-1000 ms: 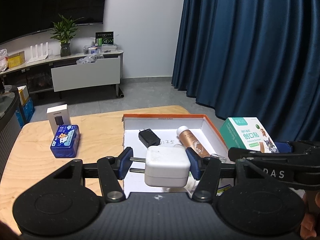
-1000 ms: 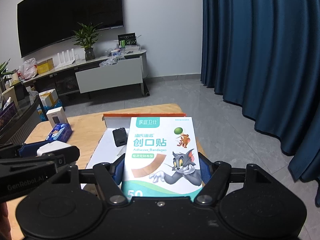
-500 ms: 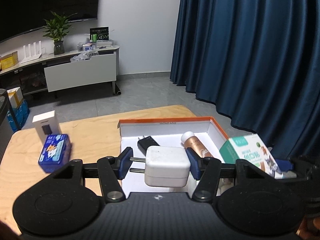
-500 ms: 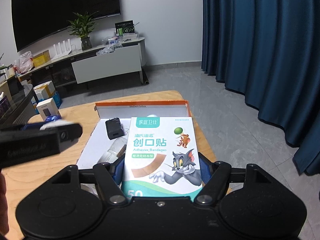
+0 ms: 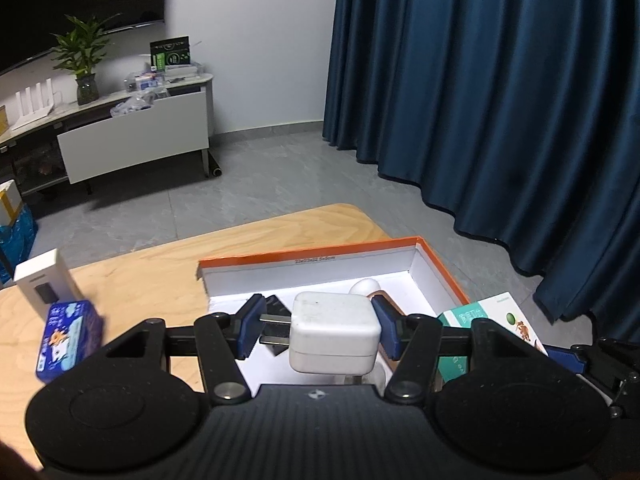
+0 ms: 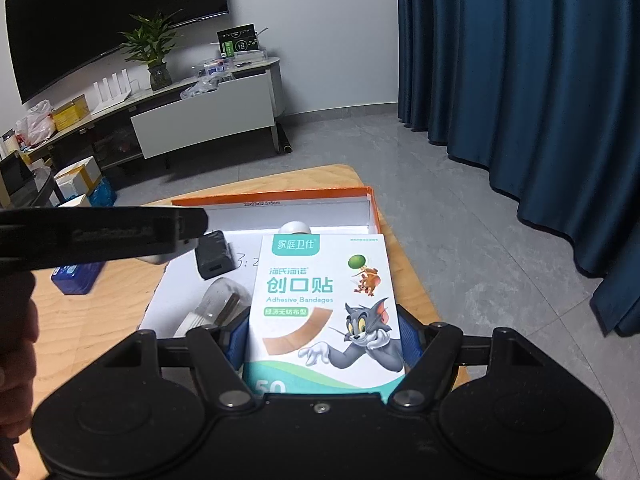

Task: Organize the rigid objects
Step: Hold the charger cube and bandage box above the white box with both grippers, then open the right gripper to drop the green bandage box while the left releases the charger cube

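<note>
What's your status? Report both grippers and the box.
Left gripper shut on white charger. Right gripper shut on bandage box. Both over orange-rimmed box; black adapter, bottle inside.

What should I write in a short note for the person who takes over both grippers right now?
Left gripper: shut on the white charger, above the orange box.
Right gripper: shut on the bandage box, also above it.
Done: black adapter and bottle lie inside.
Left: set both down inside, then the blue pack and white box on the table.
</note>
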`<state>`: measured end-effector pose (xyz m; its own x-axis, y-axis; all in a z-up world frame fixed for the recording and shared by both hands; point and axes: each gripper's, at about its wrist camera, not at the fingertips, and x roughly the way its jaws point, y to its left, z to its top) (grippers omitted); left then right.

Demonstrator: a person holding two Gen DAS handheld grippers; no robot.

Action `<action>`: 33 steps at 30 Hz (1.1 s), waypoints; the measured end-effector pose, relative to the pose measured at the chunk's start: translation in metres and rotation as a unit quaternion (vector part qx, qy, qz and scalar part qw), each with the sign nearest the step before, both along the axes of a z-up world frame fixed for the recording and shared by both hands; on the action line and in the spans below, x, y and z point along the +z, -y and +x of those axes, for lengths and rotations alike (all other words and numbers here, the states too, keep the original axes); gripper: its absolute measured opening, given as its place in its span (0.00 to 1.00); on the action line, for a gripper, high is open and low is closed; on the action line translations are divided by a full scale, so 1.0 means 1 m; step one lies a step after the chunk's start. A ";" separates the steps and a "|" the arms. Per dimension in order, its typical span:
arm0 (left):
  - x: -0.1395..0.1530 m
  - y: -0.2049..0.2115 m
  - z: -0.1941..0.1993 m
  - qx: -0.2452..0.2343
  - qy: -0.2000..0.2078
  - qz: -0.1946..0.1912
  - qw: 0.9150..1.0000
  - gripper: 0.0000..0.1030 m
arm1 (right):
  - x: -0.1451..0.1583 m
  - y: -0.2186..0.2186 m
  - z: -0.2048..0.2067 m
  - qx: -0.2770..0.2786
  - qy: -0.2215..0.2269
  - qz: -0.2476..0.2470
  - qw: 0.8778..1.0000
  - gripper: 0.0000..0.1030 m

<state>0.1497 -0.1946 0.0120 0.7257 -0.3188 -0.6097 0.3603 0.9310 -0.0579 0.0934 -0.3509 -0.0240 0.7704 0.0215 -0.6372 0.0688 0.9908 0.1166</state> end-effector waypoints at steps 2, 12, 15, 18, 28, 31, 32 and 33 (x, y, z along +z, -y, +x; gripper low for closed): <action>-0.002 0.003 0.005 -0.003 -0.004 0.001 1.000 0.57 | 0.000 -0.001 0.003 -0.001 -0.001 -0.001 1.000 0.81; -0.008 0.011 0.024 -0.011 -0.021 0.003 1.000 0.57 | -0.004 -0.001 0.009 -0.003 -0.006 -0.003 1.000 0.81; -0.009 0.011 0.027 -0.011 -0.024 0.002 1.000 0.56 | -0.003 -0.001 0.011 -0.004 -0.004 -0.003 1.000 0.81; -0.010 0.011 0.031 -0.011 -0.028 0.002 1.000 0.56 | -0.002 -0.001 0.012 -0.005 -0.002 -0.003 1.000 0.81; -0.014 0.012 0.041 -0.010 -0.041 -0.001 0.999 0.56 | -0.005 -0.002 0.015 -0.006 -0.004 -0.007 1.000 0.82; -0.015 0.012 0.044 -0.009 -0.047 -0.005 0.999 0.56 | -0.002 -0.003 0.013 -0.002 0.002 -0.008 1.000 0.84; -0.016 0.012 0.046 -0.009 -0.047 -0.005 0.999 0.56 | -0.001 -0.003 0.013 -0.003 0.004 -0.010 1.000 0.84; -0.016 0.013 0.046 -0.009 -0.047 -0.005 0.999 0.56 | 0.000 -0.003 0.012 -0.005 0.006 -0.012 1.000 0.84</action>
